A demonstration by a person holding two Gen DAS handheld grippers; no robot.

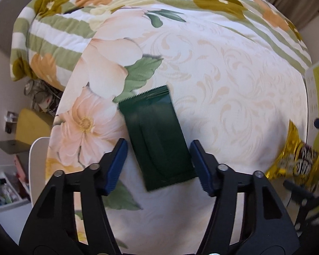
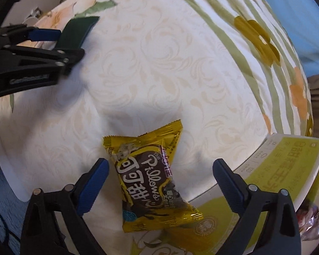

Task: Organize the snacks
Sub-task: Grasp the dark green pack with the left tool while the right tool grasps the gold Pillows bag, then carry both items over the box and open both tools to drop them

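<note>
A dark green snack packet (image 1: 157, 136) lies flat on the floral bed sheet (image 1: 234, 80). My left gripper (image 1: 158, 148) points down over it, its blue pads (image 1: 117, 159) close beside the packet's two long edges, a thin gap showing on each side. In the right wrist view the left gripper (image 2: 71, 43) straddles that green packet (image 2: 78, 29) at upper left. A yellow chocolate snack packet (image 2: 151, 180) lies between the wide-apart pads of my right gripper (image 2: 159, 165), untouched. The left wrist view catches the same yellow packet (image 1: 295, 159) at its right edge.
A yellow-green printed carton (image 2: 276, 170) lies at the bed's right edge, and the yellow packet's lower end overlaps it. A green-striped flowered quilt (image 1: 59, 34) is bunched at the far side. Left of the bed are a white chair back (image 1: 35, 148) and floor clutter.
</note>
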